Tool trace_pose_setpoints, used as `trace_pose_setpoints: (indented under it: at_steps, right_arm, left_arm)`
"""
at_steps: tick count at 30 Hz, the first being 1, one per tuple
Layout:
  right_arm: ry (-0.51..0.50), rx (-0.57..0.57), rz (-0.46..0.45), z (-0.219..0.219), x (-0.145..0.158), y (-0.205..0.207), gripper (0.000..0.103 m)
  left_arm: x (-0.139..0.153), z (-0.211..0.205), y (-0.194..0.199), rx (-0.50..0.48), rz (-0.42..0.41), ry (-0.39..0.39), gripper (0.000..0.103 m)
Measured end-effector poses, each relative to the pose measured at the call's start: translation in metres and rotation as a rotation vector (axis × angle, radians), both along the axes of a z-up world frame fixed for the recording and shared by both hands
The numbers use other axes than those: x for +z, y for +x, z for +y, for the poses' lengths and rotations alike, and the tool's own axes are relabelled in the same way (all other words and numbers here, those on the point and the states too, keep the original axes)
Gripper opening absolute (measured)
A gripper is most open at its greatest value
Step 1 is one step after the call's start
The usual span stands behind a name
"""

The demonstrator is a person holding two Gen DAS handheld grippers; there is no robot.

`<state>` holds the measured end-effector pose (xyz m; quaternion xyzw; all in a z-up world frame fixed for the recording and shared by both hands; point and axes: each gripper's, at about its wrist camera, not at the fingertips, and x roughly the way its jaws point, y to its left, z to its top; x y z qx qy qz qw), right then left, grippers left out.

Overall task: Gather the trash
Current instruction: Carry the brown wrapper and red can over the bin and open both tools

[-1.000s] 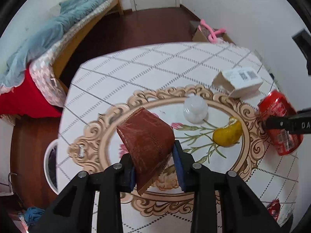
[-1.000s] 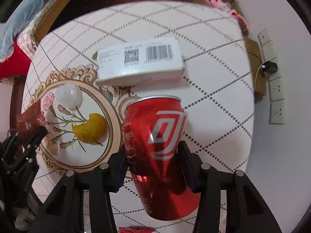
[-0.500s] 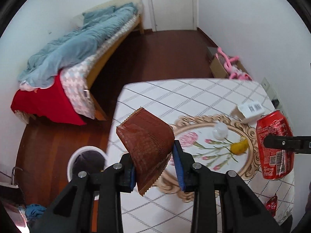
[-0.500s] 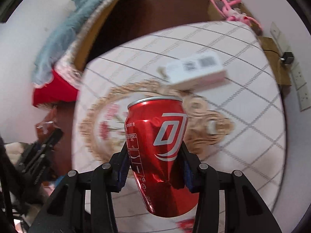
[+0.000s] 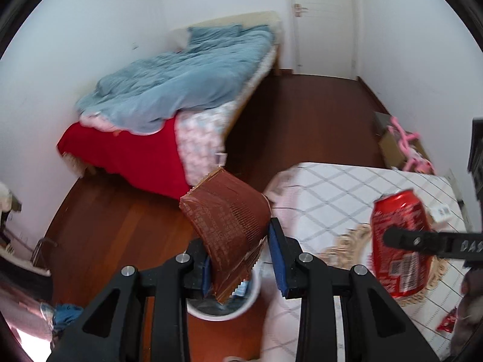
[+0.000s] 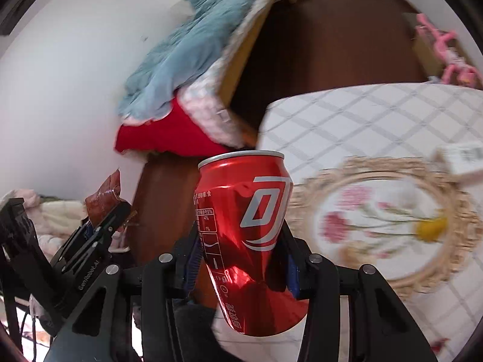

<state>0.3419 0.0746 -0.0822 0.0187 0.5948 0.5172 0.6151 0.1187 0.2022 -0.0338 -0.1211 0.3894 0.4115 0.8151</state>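
Note:
My left gripper (image 5: 241, 259) is shut on a brown snack wrapper (image 5: 226, 223) and holds it in the air above a white trash bin (image 5: 223, 307) on the floor, left of the table. My right gripper (image 6: 241, 259) is shut on a dented red soda can (image 6: 247, 241), held upright near the table's left edge. The can (image 5: 398, 241) also shows at the right of the left wrist view. The wrapper (image 6: 104, 199) and left gripper (image 6: 105, 220) show at the left of the right wrist view.
A table with a white checked cloth (image 6: 347, 114) carries a white labelled box (image 6: 462, 157), a yellow peel (image 6: 428, 229) and a small red wrapper (image 5: 449, 324). A bed (image 5: 181, 96) with a blue quilt stands behind. Dark wood floor (image 5: 302, 114) lies between them.
Both grippers have swung left, off the table, with their loads. The wrapper now hangs over the white bin. The can has moved toward the table's left edge.

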Motion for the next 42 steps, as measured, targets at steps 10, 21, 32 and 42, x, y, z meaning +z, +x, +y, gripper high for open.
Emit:
trace_pose_setpoints:
  at_steps: [10,21,32,42]
  right_arm:
    - [-0.099,0.160,0.078,0.145,-0.080,-0.096,0.047]
    - [-0.376,0.258,0.026,0.268,-0.209,-0.140,0.048]
    - [-0.550,0.345,-0.163,0.299,-0.263,-0.168,0.103]
    - [-0.617,0.377,-0.307,0.283,-0.248,-0.182,0.103]
  left_arm:
    - [-0.103,0.120,-0.076,0.181,-0.001,-0.303,0.029]
    - [-0.215,0.190,-0.116,0.330,0.024,-0.554,0.065]
    - [-0.242,0.198,-0.140,0.419,0.072,-0.555,0.100]
    - [-0.227,0.181,-0.153,0.446,0.138,-0.434,0.102]
